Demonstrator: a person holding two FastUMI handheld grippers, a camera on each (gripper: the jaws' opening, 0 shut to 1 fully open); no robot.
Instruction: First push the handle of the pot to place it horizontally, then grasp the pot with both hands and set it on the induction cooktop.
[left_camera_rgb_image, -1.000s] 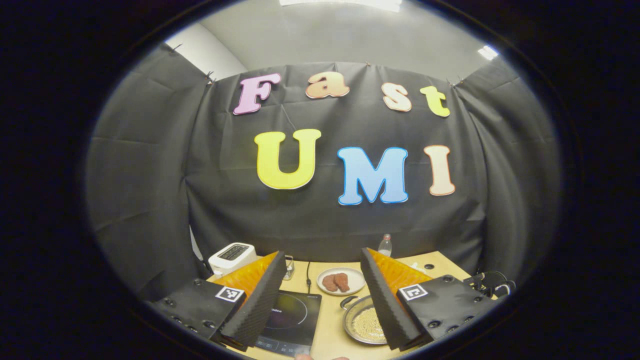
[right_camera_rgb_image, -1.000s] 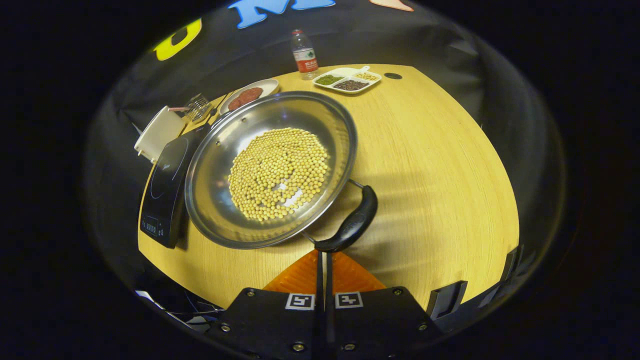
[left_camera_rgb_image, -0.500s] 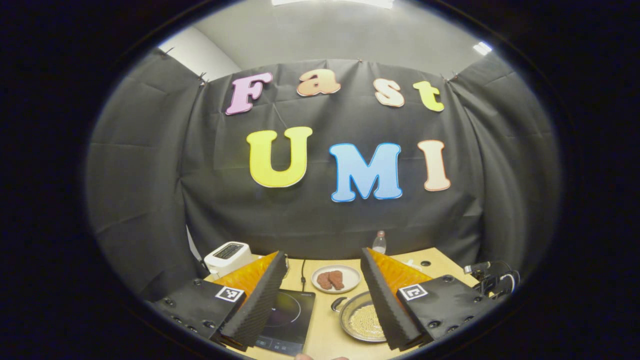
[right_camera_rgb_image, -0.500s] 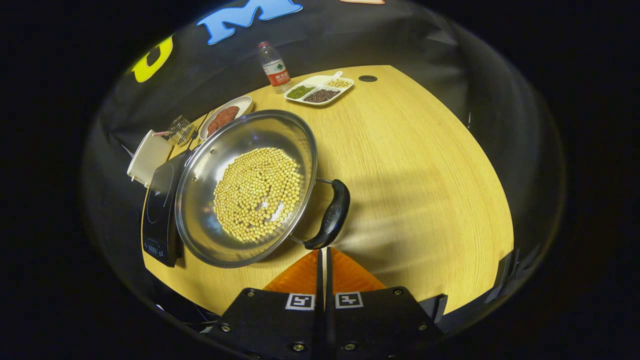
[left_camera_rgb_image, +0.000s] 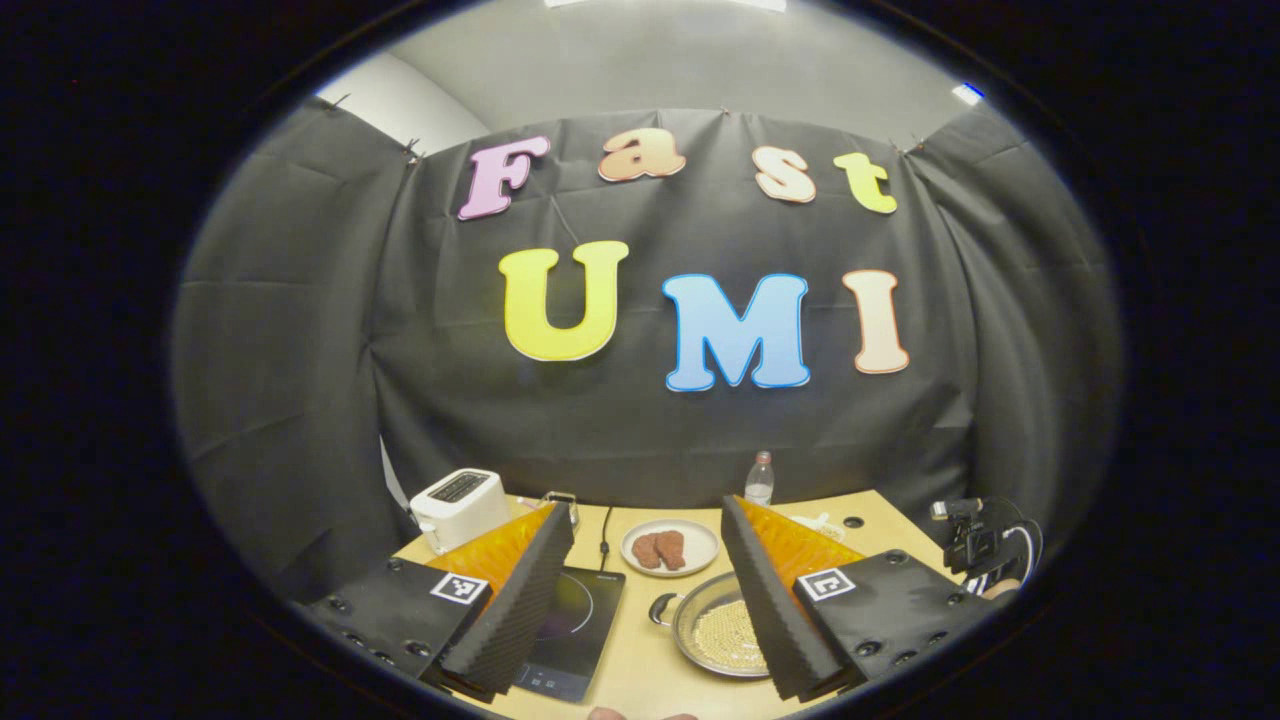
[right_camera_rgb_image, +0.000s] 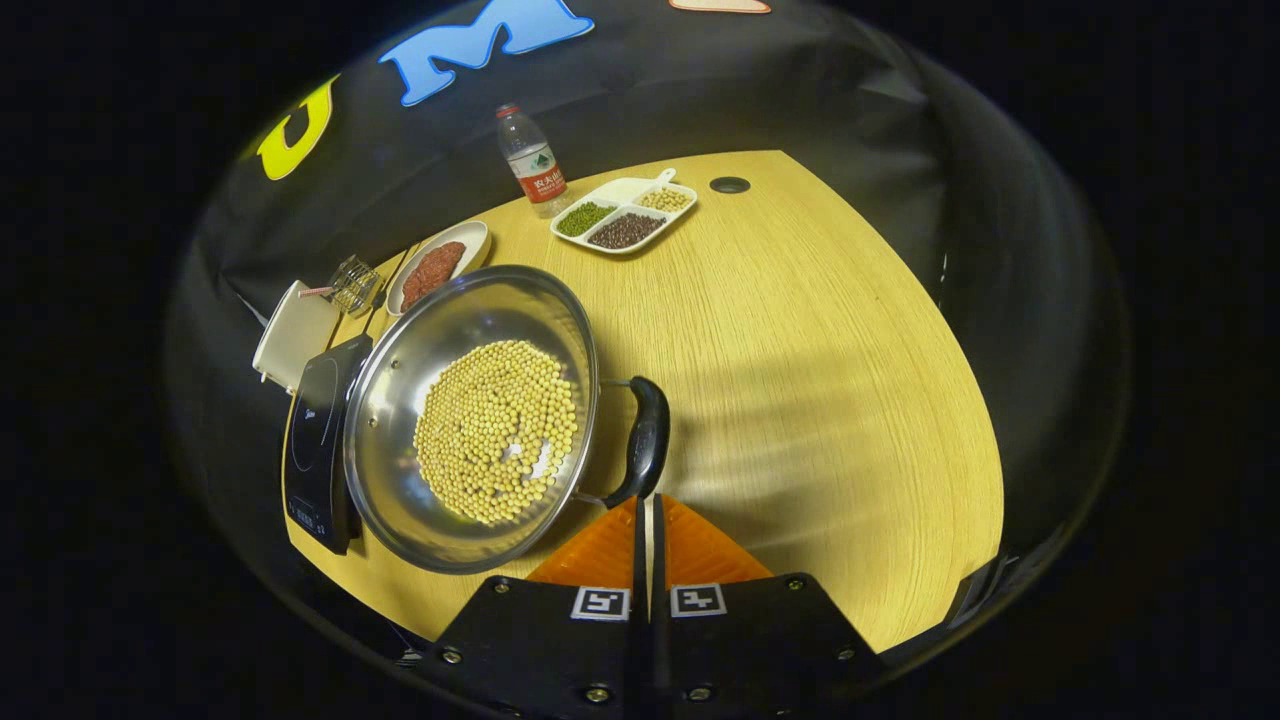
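A steel pot (right_camera_rgb_image: 470, 420) holding yellow beans sits on the wooden table (right_camera_rgb_image: 820, 380), just right of the black induction cooktop (right_camera_rgb_image: 315, 440). In the right gripper view its black side handle (right_camera_rgb_image: 645, 440) runs almost straight up and down. My right gripper (right_camera_rgb_image: 645, 500) is shut with nothing between its fingers, and its tips touch the lower end of that handle. My left gripper (left_camera_rgb_image: 645, 510) hangs open and well above the table, with nothing in it. Below it lie the cooktop (left_camera_rgb_image: 565, 625) and the pot (left_camera_rgb_image: 715, 630), whose small left handle (left_camera_rgb_image: 660, 610) faces the cooktop.
A white toaster (right_camera_rgb_image: 290, 335), a plate of meat (right_camera_rgb_image: 435, 265), a water bottle (right_camera_rgb_image: 530, 160) and a divided tray of beans (right_camera_rgb_image: 620, 215) stand along the table's far side. A dark device with cables (left_camera_rgb_image: 985, 545) sits at the table's right edge.
The pot has turned under the right gripper's push, and its handle has swung from a slant to nearly upright in that view. The left gripper has drawn back, so the table looks smaller.
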